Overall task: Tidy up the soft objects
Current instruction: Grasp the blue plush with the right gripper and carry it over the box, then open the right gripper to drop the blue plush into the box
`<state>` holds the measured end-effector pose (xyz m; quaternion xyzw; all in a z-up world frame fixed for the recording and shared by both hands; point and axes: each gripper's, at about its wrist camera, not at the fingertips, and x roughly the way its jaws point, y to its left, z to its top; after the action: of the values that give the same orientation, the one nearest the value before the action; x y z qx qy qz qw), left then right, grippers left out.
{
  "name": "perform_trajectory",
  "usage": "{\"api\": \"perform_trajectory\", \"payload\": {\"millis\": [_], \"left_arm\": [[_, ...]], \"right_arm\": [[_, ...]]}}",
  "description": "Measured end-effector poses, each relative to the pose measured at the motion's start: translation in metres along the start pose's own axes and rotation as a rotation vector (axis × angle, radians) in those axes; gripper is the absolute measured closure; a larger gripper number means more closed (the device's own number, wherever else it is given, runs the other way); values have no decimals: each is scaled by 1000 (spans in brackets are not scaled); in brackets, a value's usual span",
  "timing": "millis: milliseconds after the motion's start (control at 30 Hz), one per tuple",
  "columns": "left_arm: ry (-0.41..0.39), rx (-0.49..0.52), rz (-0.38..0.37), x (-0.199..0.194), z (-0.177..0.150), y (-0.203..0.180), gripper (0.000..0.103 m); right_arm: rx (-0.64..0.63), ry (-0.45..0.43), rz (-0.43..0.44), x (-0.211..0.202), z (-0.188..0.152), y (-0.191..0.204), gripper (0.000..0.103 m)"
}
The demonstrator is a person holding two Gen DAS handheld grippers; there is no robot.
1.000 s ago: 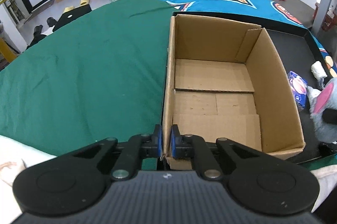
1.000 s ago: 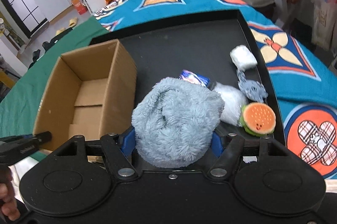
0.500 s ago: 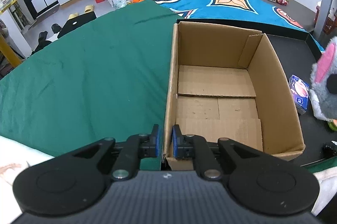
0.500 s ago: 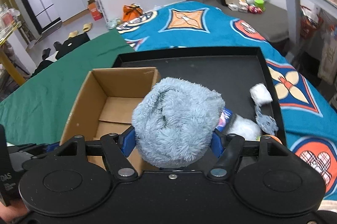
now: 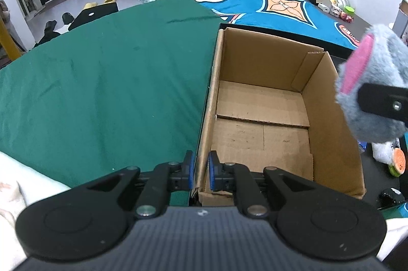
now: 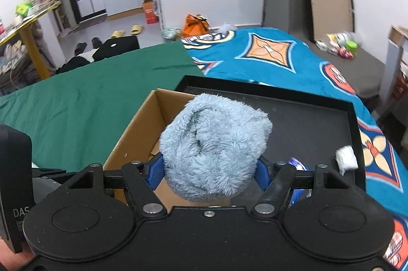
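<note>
Left wrist: my left gripper [image 5: 200, 173] is pinched narrow on the near-left wall of the cardboard box [image 5: 262, 143], one pad outside, one inside. The box is empty, with its flaps folded flat on the floor. It sits at the seam between the green cloth [image 5: 102, 82] and the black tray [image 5: 377, 164]. The grey plush toy [image 5: 377, 92] shows at the right edge with its pink ear up, level with the box's right wall, and a black finger of my right gripper crosses it. It looks not yet over the opening. A burger plush [image 5: 399, 164] and a white soft item are on the tray beyond the box.

Right wrist: my right gripper [image 6: 207, 174] is clamped on the plush toy [image 6: 214, 148], blue pads pressed into the fur on both sides, jaws about mid-width. The toy hides most of the box interior; I can see only the left wall and far corner. On the tray [image 6: 306, 118] sit a small white roll [image 6: 345, 156] and a blue packet, partly hidden.

How I'd do it:
- hold the left pinch steady so the box doesn't slide or tip
- carry the toy further left until it is centred over the opening, clear of the right wall
- lower before opening; the fur is bulky and could hang on the rim
- open wide and lift straight up so the pads don't drag the fur out
</note>
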<state>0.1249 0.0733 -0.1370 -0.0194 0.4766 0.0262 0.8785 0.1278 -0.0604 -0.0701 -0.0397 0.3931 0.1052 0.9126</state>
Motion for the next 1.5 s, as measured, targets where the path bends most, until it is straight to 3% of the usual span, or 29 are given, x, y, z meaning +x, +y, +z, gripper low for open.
{"api": "perform_trajectory", "payload": {"millis": [433,467,500,533,567,1033,1333,1500], "left_arm": [[19,-91,-66,5,2,15,93],[20,-95,-69,5,2,16,93],[20,-98,-72,5,2,16,93],[20,-99,-73,6,2,17,93],[21,-102,-75,6,2,17,93],[9,-59,-56,0,1,10,91],[-6,-40,-17,-7,3,6,80],[-20,-28,-2,-10,2,4,66]], "right_arm": [[-63,-12,61,18,13,24,35],[-57,-22,76,18,15,25,34],[-55,-32,88,19,16,28,27],[-58,-35,89,20,18,31,14],[-64,-30,86,23,18,32,11],[60,20,79,7,-2,4,11],[138,35,3,-4,-19,-26,11],[170,56,-50,-9,-27,-42,11]]}}
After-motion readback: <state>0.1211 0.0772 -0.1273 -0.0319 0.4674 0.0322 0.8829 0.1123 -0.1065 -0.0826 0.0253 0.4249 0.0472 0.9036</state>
